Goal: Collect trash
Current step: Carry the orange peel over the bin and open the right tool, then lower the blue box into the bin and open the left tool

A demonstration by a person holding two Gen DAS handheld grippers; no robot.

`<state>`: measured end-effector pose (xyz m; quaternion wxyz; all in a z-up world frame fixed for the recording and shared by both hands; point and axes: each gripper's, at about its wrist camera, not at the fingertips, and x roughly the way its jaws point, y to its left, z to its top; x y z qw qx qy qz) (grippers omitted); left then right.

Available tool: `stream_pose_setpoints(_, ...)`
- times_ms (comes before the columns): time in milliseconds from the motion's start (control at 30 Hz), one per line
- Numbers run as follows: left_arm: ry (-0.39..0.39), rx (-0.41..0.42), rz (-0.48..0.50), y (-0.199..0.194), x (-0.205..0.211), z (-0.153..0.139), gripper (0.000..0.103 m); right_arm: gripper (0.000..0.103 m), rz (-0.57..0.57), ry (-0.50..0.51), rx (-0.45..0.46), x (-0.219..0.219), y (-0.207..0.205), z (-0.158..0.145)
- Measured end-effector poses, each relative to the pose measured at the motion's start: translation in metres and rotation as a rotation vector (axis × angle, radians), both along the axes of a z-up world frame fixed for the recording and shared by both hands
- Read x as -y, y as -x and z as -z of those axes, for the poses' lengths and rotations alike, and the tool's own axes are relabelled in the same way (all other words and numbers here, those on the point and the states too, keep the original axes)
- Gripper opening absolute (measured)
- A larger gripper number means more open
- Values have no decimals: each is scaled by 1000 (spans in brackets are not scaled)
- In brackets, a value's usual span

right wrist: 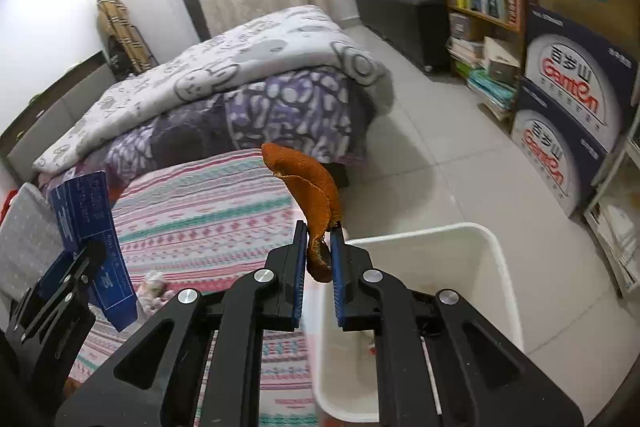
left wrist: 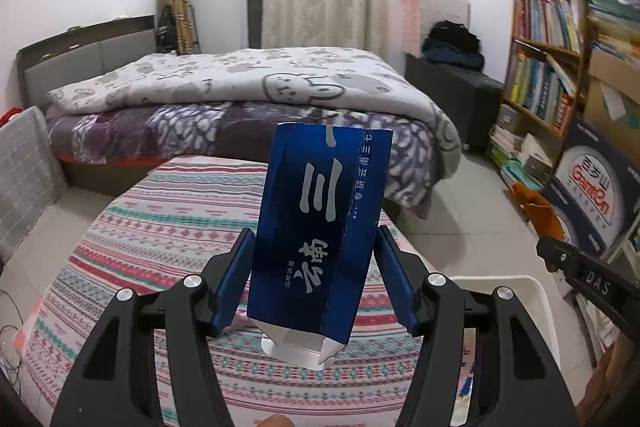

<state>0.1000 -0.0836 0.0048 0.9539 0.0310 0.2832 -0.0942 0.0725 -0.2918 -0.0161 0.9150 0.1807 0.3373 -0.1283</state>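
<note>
- The left hand-held gripper (left wrist: 316,279) was clamped on a blue carton (left wrist: 320,227), held upright above the striped worktop (left wrist: 140,247).
- The right hand-held gripper (right wrist: 319,259) was pinched together on an orange peel (right wrist: 312,195), beside the striped worktop, at the white bin's (right wrist: 504,267) near rim.

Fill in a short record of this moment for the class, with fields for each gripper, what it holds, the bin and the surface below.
left gripper: closed on a tall dark blue paper carton with white characters, held upright
right gripper: shut on a curled piece of orange peel
bin: white plastic bin, open top, beside the table and under the right gripper's fingers
surface: table with a striped pink, teal and white patterned cloth
other litter: a small crumpled pale scrap on the cloth
background: bed with grey patterned quilt
</note>
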Motion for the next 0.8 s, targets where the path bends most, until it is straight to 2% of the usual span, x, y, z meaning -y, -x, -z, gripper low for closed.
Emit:
stream_pose_setpoints(67,7,-16,30,1,10,3,60,12,25,-4,-12,10,5,2)
stream_pose_setpoints(167,15,-38,65,2,22,6,60,18,67,-5,-20,23,12,4)
stream_pose_setpoints(233,14,-48,91,3,32,9,60,37,95,-6,-15,32,17,3)
stream_pose_setpoints(267,12,-52,105,4,37,10,60,41,111,-2,-9,37,21,2)
stream_pose_setpoints(567,25,-126,222,13,79,27,60,56,216,24,-20,77,45,7)
stream_pose_setpoints(633,28,-147,248,14,88,32,60,71,238,50,-27,82,49,7)
stream_pose_setpoints(800,22,-168,304,22,106,40,61,87,299,94,-40,97,61,8)
